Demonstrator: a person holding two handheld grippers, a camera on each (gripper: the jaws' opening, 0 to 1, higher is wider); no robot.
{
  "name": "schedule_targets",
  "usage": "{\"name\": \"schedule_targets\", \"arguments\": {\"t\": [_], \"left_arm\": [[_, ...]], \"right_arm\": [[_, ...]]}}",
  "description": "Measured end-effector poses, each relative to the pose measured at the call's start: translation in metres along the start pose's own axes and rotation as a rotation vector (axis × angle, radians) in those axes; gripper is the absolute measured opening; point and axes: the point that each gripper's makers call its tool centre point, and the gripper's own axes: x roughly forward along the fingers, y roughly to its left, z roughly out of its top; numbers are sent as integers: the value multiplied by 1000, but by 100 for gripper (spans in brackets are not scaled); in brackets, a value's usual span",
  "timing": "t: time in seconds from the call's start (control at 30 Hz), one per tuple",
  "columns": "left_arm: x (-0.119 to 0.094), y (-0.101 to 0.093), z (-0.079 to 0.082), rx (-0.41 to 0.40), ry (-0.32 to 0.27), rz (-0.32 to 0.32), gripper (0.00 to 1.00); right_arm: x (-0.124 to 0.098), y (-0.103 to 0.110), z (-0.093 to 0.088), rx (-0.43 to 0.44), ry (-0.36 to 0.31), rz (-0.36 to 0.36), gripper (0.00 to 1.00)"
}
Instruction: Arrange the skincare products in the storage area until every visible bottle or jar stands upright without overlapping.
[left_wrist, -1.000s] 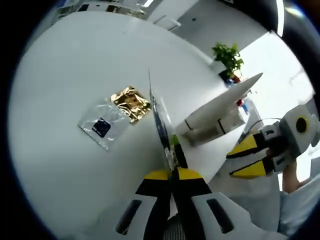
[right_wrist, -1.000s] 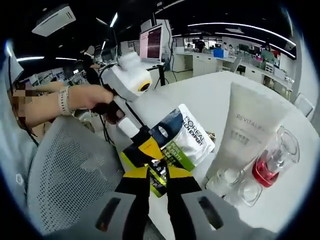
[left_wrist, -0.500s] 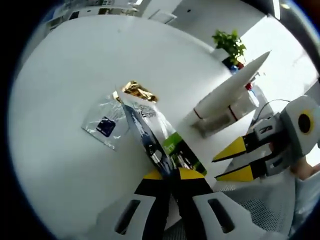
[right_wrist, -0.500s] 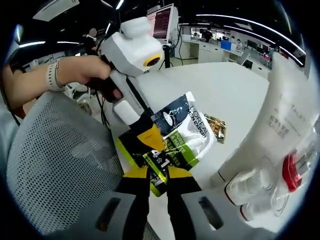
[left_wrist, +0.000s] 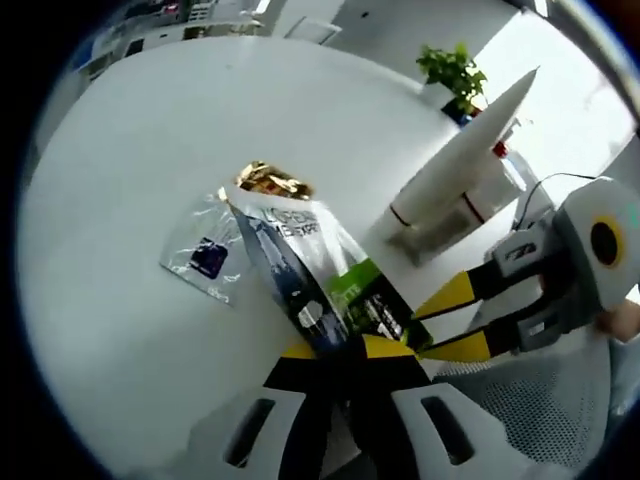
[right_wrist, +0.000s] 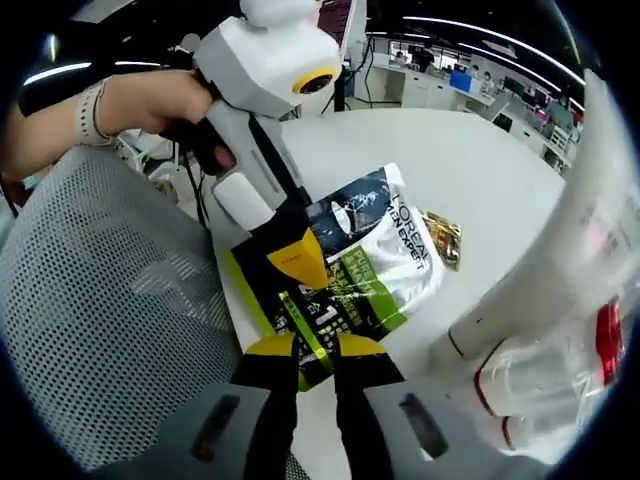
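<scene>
Round white table (left_wrist: 130, 130), one, bearing all items. One grey mesh chair back (right_wrist: 90, 330) stands at its edge, seen large in the right gripper view.

White tube (left_wrist: 455, 175), one, standing cap-down on the table beside a clear-capped bottle with a red band (right_wrist: 600, 345); the tube's lettering is blurred in the right gripper view and cannot be read. Any further bottles behind it cannot be counted.

Sachet (right_wrist: 365, 265), one, white, dark and green, printed "L'OREAL" with "EXPERT" below; smaller print is illegible. It is held above the table edge, pinched at its green lower end by both tools.

Left gripper (left_wrist: 345, 350): jaws closed together on the sachet's lower end. In the right gripper view the same tool (right_wrist: 285, 265) enters from the upper left, held by a hand (right_wrist: 150, 100) wearing a pale wristband, its yellow-tipped jaws clamped on the sachet's left edge.

Right gripper (right_wrist: 318, 350): jaws nearly together, nipping the sachet's bottom corner. In the left gripper view it (left_wrist: 440, 320) comes in from the right.

Clear packet with a dark blue square (left_wrist: 205, 258), one, flat on the table just beside a crumpled gold foil packet (left_wrist: 268, 182), one. The left gripper view also shows one potted green plant (left_wrist: 450, 68) beyond the table.
</scene>
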Motion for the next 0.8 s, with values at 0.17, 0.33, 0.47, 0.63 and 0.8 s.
{"name": "schedule_targets", "arguments": {"t": [0.17,0.33,0.47,0.63,0.8], "left_arm": [[2,1,-2,5,10,7,7],[4,0,-2,-5,6,4,5],[4,-1,-2,1,5,5,5],[4,-4,-2,31,6,-3,7],[2,6,9,83,-42,31,15]], "right_arm": [[2,0,-6,-16,28,-1,14],[7,4,-11,-39,51,6,16],[7,4,-13,-46,55,8,17],[7,3,-16,-10,57,25,17],[6,3,-18,6,62,27,17]]}}
